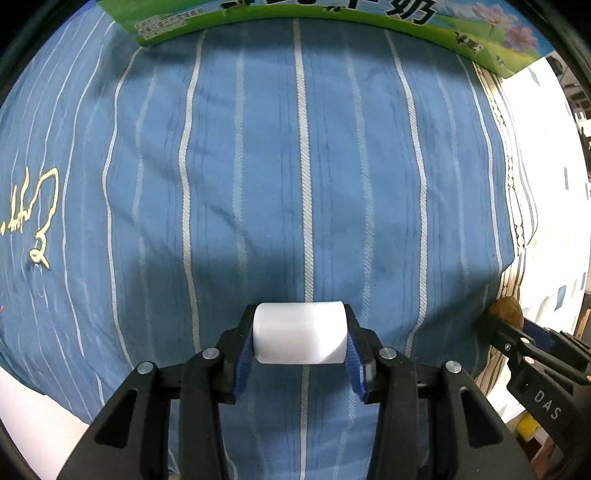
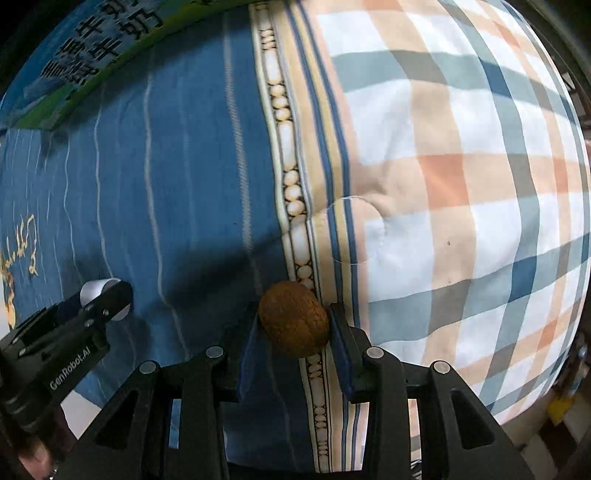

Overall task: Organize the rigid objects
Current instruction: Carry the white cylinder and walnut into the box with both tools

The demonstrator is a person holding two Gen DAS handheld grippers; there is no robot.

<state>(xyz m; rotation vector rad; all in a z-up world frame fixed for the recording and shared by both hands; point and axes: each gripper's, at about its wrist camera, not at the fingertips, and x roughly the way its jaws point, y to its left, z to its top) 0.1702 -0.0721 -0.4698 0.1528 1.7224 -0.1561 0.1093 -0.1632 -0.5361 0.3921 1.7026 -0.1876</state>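
Left gripper [image 1: 300, 338] clamps the white cylinder [image 1: 300, 332] end to end, right gripper [image 2: 293, 325] pinches the walnut [image 2: 293, 323]; both look light, hard, kinda slippery.

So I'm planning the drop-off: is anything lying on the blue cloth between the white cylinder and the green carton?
Nothing visible. The left hand-held gripper holds the white cylinder, and the blue striped cloth is bare up to the green carton. The walnut is off to the right.
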